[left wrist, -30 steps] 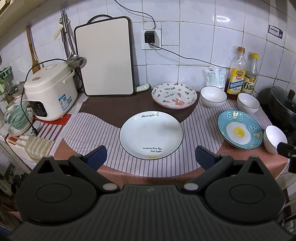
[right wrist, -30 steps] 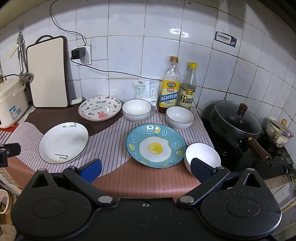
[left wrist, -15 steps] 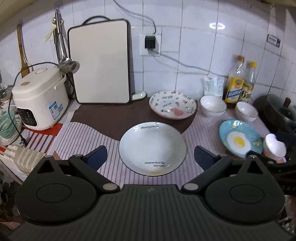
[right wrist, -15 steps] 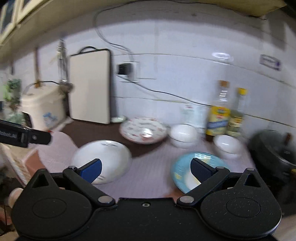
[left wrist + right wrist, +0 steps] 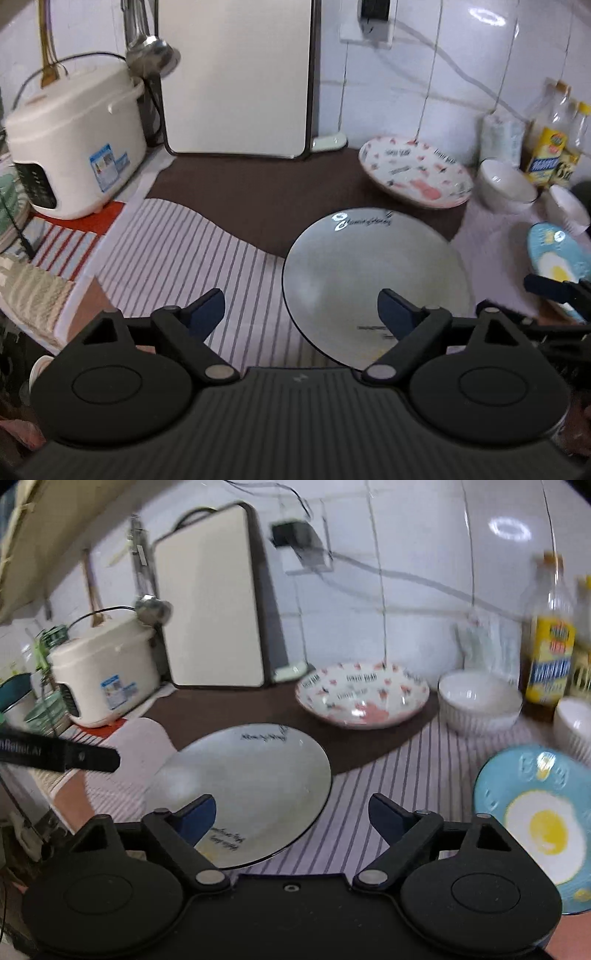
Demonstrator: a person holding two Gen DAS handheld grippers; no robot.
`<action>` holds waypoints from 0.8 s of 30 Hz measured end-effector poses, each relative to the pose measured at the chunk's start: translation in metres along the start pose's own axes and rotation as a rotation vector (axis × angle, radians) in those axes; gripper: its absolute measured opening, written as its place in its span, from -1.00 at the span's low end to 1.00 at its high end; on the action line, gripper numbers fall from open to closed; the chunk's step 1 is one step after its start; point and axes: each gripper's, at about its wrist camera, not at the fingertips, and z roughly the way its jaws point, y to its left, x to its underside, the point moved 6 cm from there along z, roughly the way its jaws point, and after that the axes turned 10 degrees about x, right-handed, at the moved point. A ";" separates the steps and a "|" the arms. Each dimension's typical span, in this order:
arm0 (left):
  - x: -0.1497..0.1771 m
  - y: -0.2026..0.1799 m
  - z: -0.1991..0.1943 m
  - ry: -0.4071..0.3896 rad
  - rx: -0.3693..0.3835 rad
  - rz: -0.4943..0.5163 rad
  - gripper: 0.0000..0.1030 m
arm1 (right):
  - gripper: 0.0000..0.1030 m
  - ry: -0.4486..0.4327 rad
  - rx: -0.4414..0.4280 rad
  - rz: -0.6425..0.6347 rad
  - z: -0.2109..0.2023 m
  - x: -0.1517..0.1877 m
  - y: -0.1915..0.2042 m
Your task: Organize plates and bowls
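A white black-rimmed plate lies on the striped cloth. My left gripper hangs low over its left rim, jaws closing, one finger over the plate and one over the cloth; no pad presses on it. My right gripper straddles the plate's right rim the same way, jaws closing and apart from it. Behind sit a pink-patterned plate and two white bowls. A blue fried-egg plate lies to the right.
A rice cooker stands at the left, with a ladle hanging over it. A white cutting board leans on the tiled wall. Oil bottles stand at the back right. A folded towel lies at the left edge.
Both grippers have come down and closer to the white plate. The right wrist view swung left from the egg plate to the white plate. Both pairs of jaws have narrowed a little.
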 end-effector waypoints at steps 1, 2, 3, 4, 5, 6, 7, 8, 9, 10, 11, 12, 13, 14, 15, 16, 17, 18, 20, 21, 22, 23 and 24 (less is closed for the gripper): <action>0.002 0.004 0.010 0.009 -0.003 0.003 0.71 | 0.73 0.012 -0.009 0.023 0.008 0.003 -0.002; 0.004 0.006 0.019 0.014 -0.002 0.007 0.68 | 0.68 0.026 -0.015 0.042 0.016 0.005 -0.004; 0.006 0.008 0.027 0.018 -0.002 0.008 0.64 | 0.66 0.041 -0.017 0.055 0.023 0.008 -0.005; 0.007 0.012 0.036 0.026 0.000 0.006 0.60 | 0.58 0.058 -0.011 0.061 0.030 0.011 -0.004; 0.008 0.015 0.044 0.038 0.003 -0.004 0.58 | 0.50 0.072 -0.008 0.062 0.035 0.014 -0.003; 0.010 0.018 0.051 0.054 0.002 -0.017 0.57 | 0.46 0.083 -0.008 0.066 0.039 0.016 -0.003; 0.010 0.022 0.058 0.069 0.004 -0.030 0.53 | 0.40 0.095 -0.008 0.076 0.042 0.019 -0.003; 0.011 0.024 0.063 0.078 0.005 -0.040 0.48 | 0.34 0.101 -0.016 0.089 0.044 0.020 -0.003; 0.012 0.026 0.068 0.087 0.008 -0.048 0.41 | 0.31 0.104 -0.024 0.099 0.045 0.021 -0.003; 0.012 0.027 0.072 0.099 0.017 -0.052 0.35 | 0.23 0.107 -0.027 0.108 0.046 0.022 -0.003; 0.013 0.029 0.076 0.108 0.027 -0.058 0.30 | 0.12 0.110 -0.027 0.111 0.047 0.022 -0.003; 0.013 0.029 0.079 0.117 0.038 -0.064 0.18 | 0.06 0.112 -0.027 0.113 0.048 0.022 -0.003; 0.014 0.029 0.081 0.127 0.049 -0.070 0.06 | -0.06 0.114 -0.027 0.118 0.049 0.022 -0.004; 0.015 0.029 0.083 0.137 0.061 -0.080 -0.01 | -0.16 0.118 -0.028 0.125 0.050 0.022 -0.004; 0.016 0.030 0.085 0.146 0.073 -0.093 -0.14 | -0.22 0.122 -0.030 0.132 0.051 0.021 -0.004; 0.016 0.030 0.087 0.151 0.083 -0.102 -0.31 | -0.38 0.125 -0.030 0.137 0.053 0.021 -0.004; 0.017 0.029 0.088 0.155 0.092 -0.108 -0.37 | -0.48 0.129 -0.030 0.142 0.054 0.021 -0.005; 0.017 0.029 0.089 0.156 0.103 -0.115 -0.44 | -0.51 0.130 -0.037 0.149 0.054 0.021 -0.004; 0.018 0.030 0.088 0.155 0.120 -0.133 -0.53 | -0.57 0.133 -0.036 0.151 0.055 0.020 -0.003; 0.018 0.030 0.088 0.155 0.125 -0.142 -0.55 | -0.57 0.134 -0.033 0.148 0.056 0.020 -0.002; 0.019 0.029 0.088 0.153 0.125 -0.144 -0.55 | -0.57 0.135 -0.031 0.144 0.057 0.020 -0.002; 0.019 0.029 0.088 0.150 0.123 -0.147 -0.55 | -0.57 0.137 -0.030 0.140 0.058 0.020 -0.001; 0.019 0.029 0.088 0.149 0.126 -0.154 -0.55 | -0.57 0.140 -0.031 0.137 0.060 0.020 -0.001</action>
